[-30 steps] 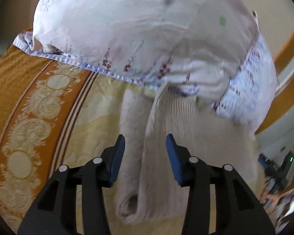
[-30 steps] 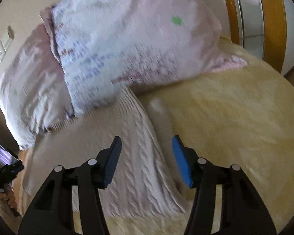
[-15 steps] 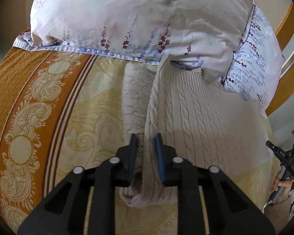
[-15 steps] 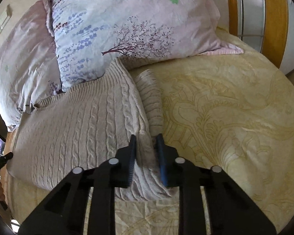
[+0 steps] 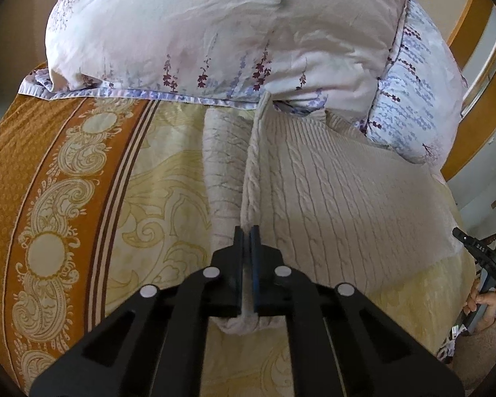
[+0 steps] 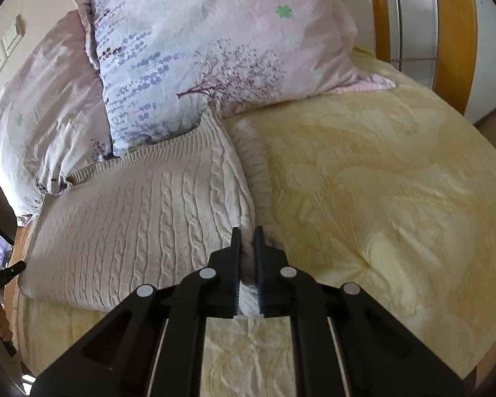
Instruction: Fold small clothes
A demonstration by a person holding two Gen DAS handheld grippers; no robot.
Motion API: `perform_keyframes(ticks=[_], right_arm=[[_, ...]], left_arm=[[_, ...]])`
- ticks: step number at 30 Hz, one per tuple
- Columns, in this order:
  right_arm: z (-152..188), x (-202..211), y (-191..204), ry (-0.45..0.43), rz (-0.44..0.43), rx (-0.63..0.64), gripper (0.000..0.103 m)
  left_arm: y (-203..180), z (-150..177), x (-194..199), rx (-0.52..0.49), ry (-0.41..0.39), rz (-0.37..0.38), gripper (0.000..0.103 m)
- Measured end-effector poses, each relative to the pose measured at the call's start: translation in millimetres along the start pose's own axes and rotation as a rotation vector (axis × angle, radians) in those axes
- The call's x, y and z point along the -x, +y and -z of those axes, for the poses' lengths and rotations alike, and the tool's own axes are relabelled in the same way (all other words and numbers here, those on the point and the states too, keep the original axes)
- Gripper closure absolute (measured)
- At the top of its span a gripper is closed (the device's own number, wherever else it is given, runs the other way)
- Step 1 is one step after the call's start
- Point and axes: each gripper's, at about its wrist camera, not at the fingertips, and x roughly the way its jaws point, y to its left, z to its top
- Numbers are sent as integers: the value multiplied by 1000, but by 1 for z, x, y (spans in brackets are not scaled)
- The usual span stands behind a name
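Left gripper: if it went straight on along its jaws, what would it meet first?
The left gripper is already shut on the sweater; straight ahead lies more of that raised knit edge, then probably the floral pillow over the sweater's far end, though depth is unclear.

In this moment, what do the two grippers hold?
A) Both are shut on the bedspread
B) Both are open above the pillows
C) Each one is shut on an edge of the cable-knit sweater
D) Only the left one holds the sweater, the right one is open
C: the left gripper and the right gripper each have knit fabric of the cable-knit sweater pinched between nearly closed fingers.
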Motion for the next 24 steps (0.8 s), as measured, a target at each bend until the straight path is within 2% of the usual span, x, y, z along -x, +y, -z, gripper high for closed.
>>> perform_keyframes(ticks=[3,9,13,14,16,17,18,20,21,24], right_arm=[[7,1,-1,21,19,-2,95],[0,-15,9,18,136,49,94],[-2,-17,16,23,187,92,93],[-2,-14,18,16,197,104,90],[-3,-8,22,-8,227,120,70],[-3,-4,24,-24,232,123,69],[-5,0,27,-40,227,125,68],[-9,5,35,-53,202,126,54],[-11,7,43,-57,177,132,42],[-9,4,70,-47,103,187,40]], left_arm=[[1,4,1,-8,2,2,99],[0,8,-7,-5,1,-10,99],[5,7,-3,25,3,27,96],[7,7,0,30,0,37,96],[6,4,9,21,-27,59,92],[4,3,13,12,-42,59,90],[1,1,19,-1,-65,50,85],[-6,-3,27,-13,-97,38,74],[-12,-6,29,-18,-110,42,69],[-28,-12,24,-41,-106,44,61]])
